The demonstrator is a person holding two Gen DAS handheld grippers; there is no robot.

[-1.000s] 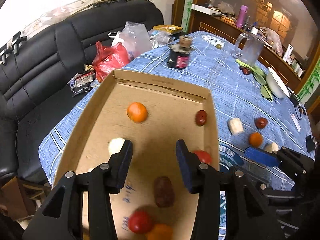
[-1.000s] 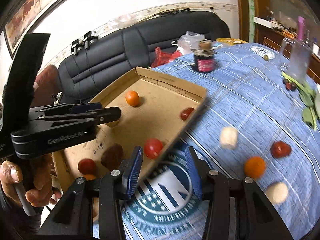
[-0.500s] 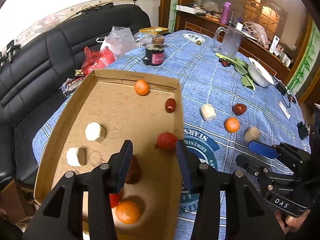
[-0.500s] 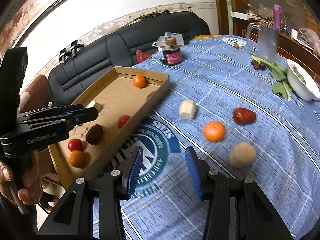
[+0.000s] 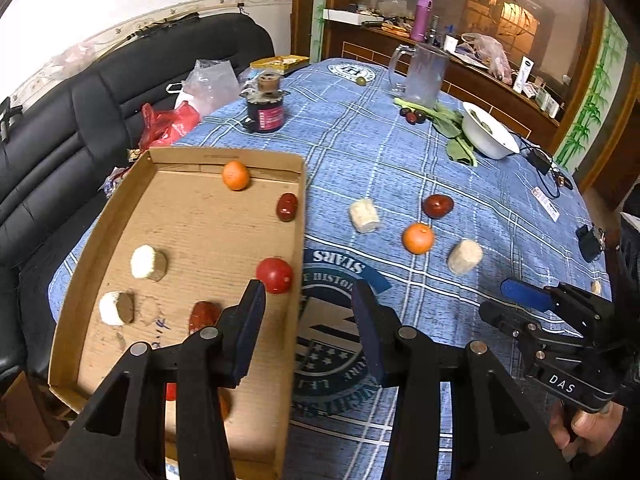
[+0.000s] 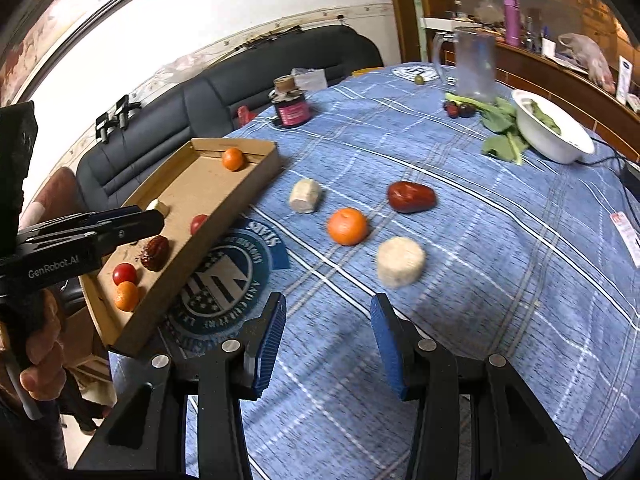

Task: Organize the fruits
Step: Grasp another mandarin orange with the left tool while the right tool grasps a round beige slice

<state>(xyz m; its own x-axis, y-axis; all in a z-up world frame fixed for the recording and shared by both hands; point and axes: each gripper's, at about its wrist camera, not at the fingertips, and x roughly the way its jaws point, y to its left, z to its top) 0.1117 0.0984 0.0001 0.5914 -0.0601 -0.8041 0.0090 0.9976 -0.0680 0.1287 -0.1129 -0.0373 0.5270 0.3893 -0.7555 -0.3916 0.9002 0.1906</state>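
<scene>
both grippers, left gripper (image 5: 306, 320) and right gripper (image 6: 328, 340), hover with jaws apart and empty; an orange (image 6: 347, 226) lies on the desk (image 6: 500, 248) beside the cardboard tray (image 5: 298, 208).

A: Which markings are legible on the grippers?

B: The left gripper (image 6: 132, 222) body carries "GenRobot.AI" in the right wrist view. The right gripper (image 5: 516, 300) body carries "DAS" in the left wrist view.

A: And on the tabletop?

B: The round emblem (image 5: 332, 344) printed on the blue tablecloth (image 5: 380, 168) has a banner reading "STARS". Its ring lettering is only partly legible.
</scene>
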